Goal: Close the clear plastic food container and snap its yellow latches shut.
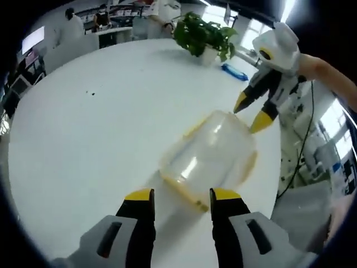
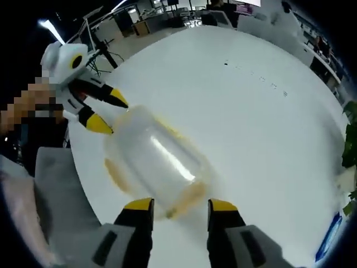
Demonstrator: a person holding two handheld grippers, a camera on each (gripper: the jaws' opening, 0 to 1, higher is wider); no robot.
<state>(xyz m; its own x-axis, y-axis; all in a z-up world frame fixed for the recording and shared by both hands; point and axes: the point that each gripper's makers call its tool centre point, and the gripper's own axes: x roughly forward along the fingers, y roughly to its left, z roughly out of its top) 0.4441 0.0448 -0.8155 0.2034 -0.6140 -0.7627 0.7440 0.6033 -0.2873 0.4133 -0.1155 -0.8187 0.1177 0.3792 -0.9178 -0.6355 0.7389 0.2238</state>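
The white table (image 1: pixel 100 139) takes up most of both views, with a potted plant (image 1: pixel 203 34) at its far edge in the upper middle of the left gripper view. The clear container (image 1: pixel 209 156) lies just right of centre there, lid seemingly on, yellow latches (image 1: pixel 189 195) along its rim; whether any are snapped cannot be told. The left gripper (image 1: pixel 181 196) sits at the bottom of its view, jaws apart and empty, just short of the near rim. The right gripper (image 2: pixel 178 205) is likewise parted and empty, its tips at the opposite end, probably so the two bracket the box for pressing.
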